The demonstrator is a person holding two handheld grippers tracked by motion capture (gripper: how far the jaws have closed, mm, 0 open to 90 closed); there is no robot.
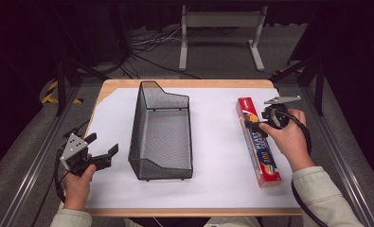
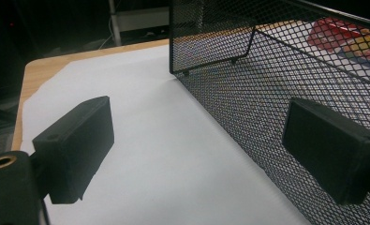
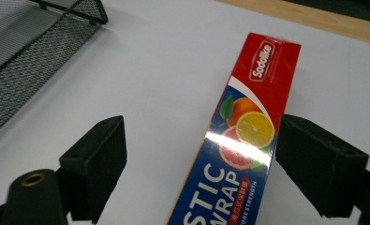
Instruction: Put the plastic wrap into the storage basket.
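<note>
Step in hand: pre-grasp on the plastic wrap box (image 1: 259, 141). It lies flat on the white sheet (image 1: 213, 156) near the table's right edge, long axis running front to back, far end short of the sheet's back edge, near end close to the front right corner.

Right gripper (image 1: 256, 121) sits over the box's far third, hand coming in from the right edge. In the right gripper view the jaws are wide apart and straddle the box (image 3: 248, 140): the right jaw is just beside or touching the box's edge, hard to tell which; the left jaw is well clear, bare sheet between it and the box. No pad pressure visible, so nothing is held yet.

Left gripper (image 1: 101, 153) hovers near the front left corner of the sheet, jaws apart, nothing between them. In the left gripper view it looks along the left wall of the mesh basket (image 2: 285, 93), close but apart from it.

Mesh basket (image 1: 162, 132) stands upright mid-table, well apart from the box, and looks empty.

My read of the next move: centre the box between the jaws by shifting toward the left jaw's side, drop lower, then clamp across the narrow width. The grip is off-centre along the length, so the near end will likely sag on lift; a grip nearer the middle would be safer. The basket is the probable destination.
</note>
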